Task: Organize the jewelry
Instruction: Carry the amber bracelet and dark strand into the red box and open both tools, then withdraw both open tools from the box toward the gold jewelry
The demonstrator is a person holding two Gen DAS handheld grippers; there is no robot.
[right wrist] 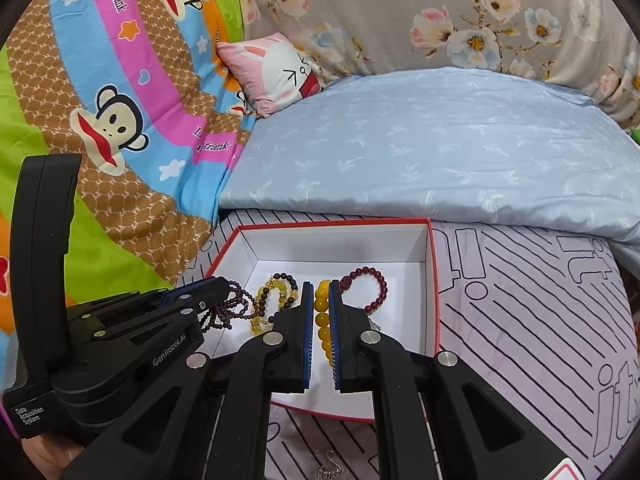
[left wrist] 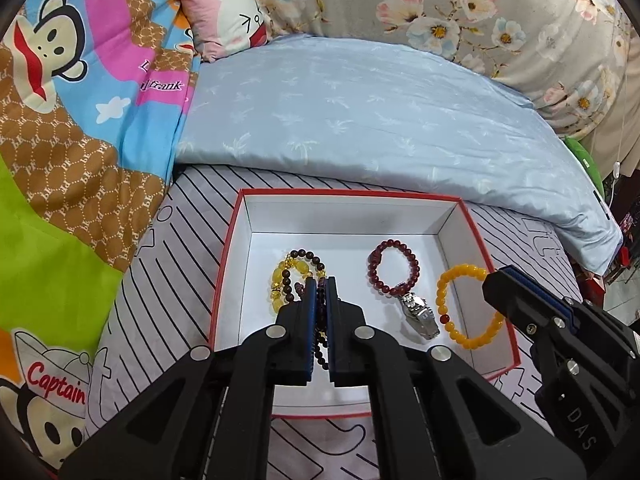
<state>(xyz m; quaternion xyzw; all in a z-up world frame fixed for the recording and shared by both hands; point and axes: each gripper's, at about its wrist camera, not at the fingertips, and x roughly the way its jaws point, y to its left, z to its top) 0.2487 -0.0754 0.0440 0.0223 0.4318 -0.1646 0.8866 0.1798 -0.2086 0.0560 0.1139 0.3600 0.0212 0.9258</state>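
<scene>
The job looked well under way. A red-rimmed box (left wrist: 472, 248) sat on the striped sheet of the bed, near the bed's front edge, and already held a yellow-and-dark bead bracelet (left wrist: 286, 280) toward its left wall, a dark red bracelet (left wrist: 394, 266) at its middle and a silver watch (left wrist: 418, 314) touching that one.

The left hand-held gripper (left wrist: 320, 292) was clamped on a strand of small dark purple beads (left wrist: 320, 340), hanging over the box's left half. The right hand-held gripper (right wrist: 321, 292) was clamped on a yellow bracelet (right wrist: 322, 320) above the right half, near the right wall.

Both pieces seemingly remained to be set down. A thin chain (right wrist: 328, 466) lay on the sheet outside the box's front wall, probably left to collect.

Bare floor remained along the box's back wall; a blue pillow (left wrist: 360, 120) crowded the bed behind it.
</scene>
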